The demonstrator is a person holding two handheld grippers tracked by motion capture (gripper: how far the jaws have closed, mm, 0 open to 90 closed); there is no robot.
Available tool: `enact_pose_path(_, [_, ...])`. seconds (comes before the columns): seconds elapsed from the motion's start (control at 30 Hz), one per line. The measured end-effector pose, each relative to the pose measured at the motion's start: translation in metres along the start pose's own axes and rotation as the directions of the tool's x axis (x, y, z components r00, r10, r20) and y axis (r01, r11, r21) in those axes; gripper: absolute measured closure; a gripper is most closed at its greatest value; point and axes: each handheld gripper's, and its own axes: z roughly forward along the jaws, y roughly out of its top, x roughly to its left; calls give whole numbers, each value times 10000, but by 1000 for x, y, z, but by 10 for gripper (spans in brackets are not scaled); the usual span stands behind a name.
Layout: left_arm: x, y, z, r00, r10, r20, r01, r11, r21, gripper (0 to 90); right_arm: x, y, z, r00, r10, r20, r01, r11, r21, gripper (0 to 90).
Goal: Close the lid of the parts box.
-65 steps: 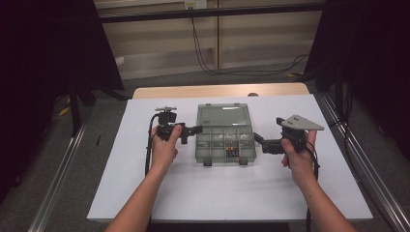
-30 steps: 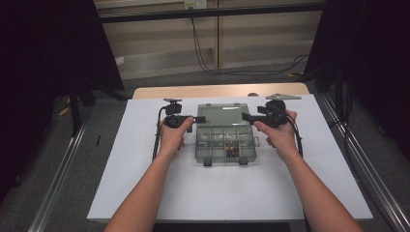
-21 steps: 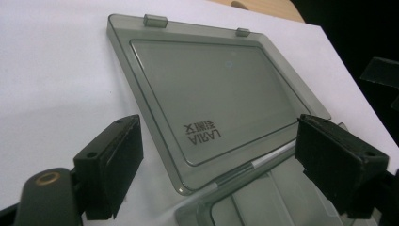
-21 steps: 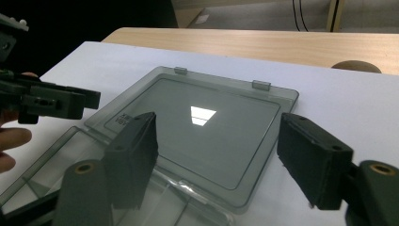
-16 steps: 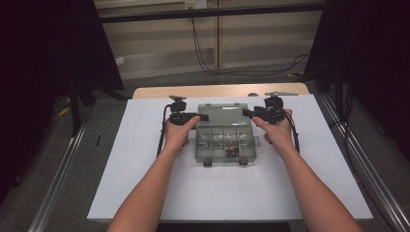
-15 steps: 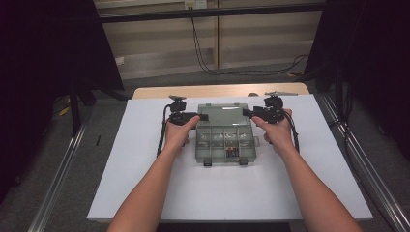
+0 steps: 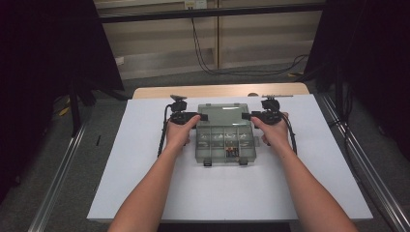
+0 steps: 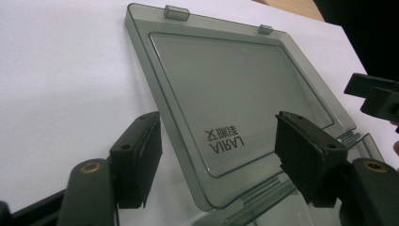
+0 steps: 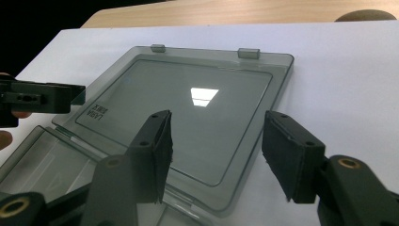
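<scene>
Lid lies flat btwn left gripper & right gripper, jaws astride edges.

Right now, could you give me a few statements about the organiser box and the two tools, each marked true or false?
1. The box's lid lies open, flat on the white table. True.
2. The left tool straddles a lid corner near the hinge. True.
3. The right tool holds a screwdriver. False: its jaws, just closing, straddle the lid's edge.
4. The box's tray has compartments. True.
5. The lid is bright red. False: smoky transparent grey.
</scene>
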Motion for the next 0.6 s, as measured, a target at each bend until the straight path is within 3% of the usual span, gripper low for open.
enact_pose_path(0.6, [5, -3, 7, 9993, -365, -104, 367, 9990, 240, 439, -5, -10, 16, 9994, 329, -76, -323, 9971, 693, 415])
